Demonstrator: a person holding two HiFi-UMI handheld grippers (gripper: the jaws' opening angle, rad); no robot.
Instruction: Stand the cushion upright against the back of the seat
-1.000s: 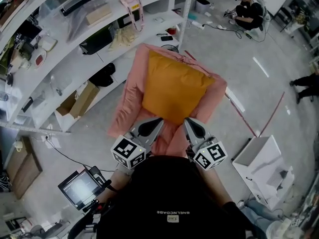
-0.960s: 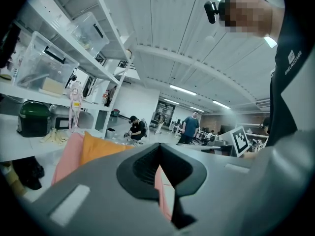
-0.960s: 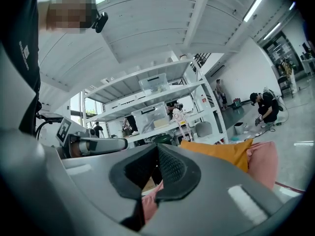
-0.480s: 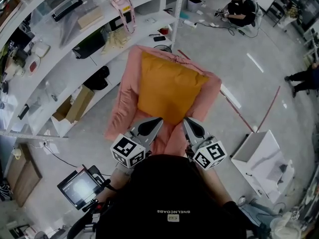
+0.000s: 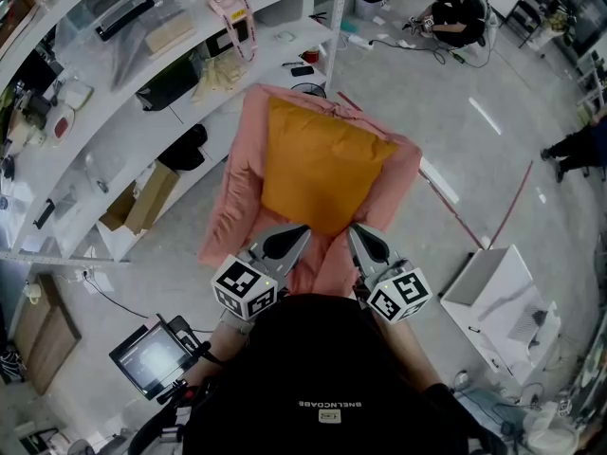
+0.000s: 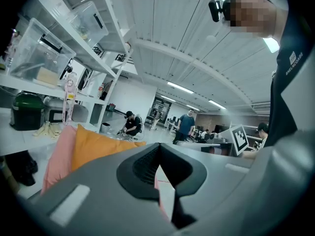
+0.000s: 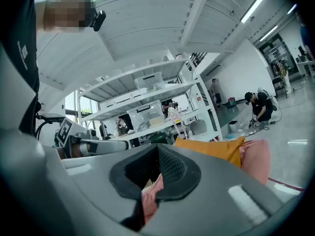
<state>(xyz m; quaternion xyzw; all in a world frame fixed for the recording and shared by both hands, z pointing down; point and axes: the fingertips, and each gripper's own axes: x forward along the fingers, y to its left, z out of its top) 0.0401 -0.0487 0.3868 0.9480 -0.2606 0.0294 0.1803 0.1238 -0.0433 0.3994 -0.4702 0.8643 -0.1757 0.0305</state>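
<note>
The left tool [image 5: 296, 235] and right tool [image 5: 360, 237] hover clenched and empty before the pink armchair [image 5: 237, 192], where the evidently soft, light orange cushion [image 5: 318, 169] leans against the backrest, likely best pinched by a corner.

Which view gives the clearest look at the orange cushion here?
The head view: the orange cushion shows nearly whole from above, framed by the pink seat. The left gripper view gives only its upper part, seen from the side; the right gripper view gives only a top strip with one corner.
</note>
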